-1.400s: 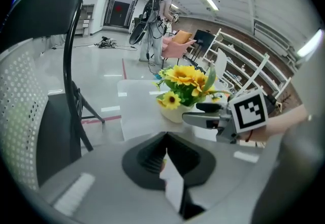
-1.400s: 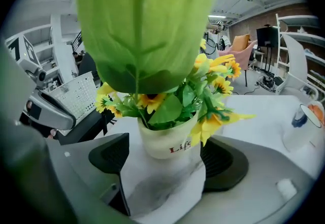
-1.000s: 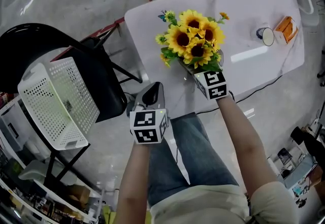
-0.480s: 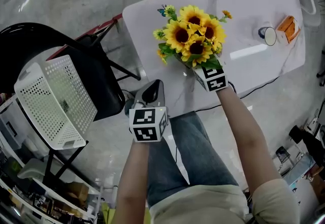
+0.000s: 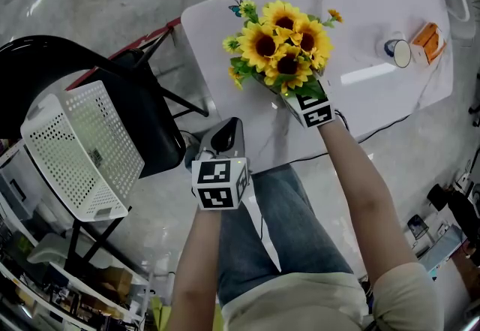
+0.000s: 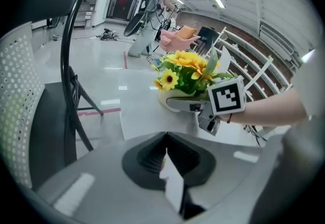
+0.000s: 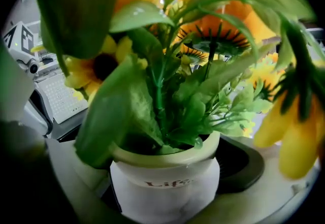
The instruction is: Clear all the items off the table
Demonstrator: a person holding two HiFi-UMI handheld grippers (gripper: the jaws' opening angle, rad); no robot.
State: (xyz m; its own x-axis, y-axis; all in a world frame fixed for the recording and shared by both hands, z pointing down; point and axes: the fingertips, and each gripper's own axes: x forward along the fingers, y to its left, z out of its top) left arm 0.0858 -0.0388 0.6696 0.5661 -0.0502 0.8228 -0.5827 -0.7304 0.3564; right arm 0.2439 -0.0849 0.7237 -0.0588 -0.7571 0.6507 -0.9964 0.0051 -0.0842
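Far left: white perforated basket (image 5: 82, 149), tilted on a black chair (image 5: 150, 119), well apart from the surface (image 5: 360, 3). Next over, left hand-held gripper (image 6: 165, 153): pressed together, nothing between the jaws, hanging just beside the near corner of the surface.

Mid-surface: pot of sunflowers (image 7: 167, 177), upright, near the front edge. Right hand-held gripper (image 5: 294, 97) around it, spread wide after just opening, with the pot standing between the jaws and no pad pressing on it, as far as can be told.

Far right: small cup (image 5: 395, 52) and orange box (image 5: 427, 42), just beside each other, untouched.

Likely trouble from here:
- Closing on leaves instead of the pot wall, giving a soft, slipping hold.
- Top-heavy, judging by the tall blooms, so a low or off-centre pinch could tip it on lifting.
- Glazed wall probably slick.
- If bound for the basket, a long carry past the chair back, with room for a bump.
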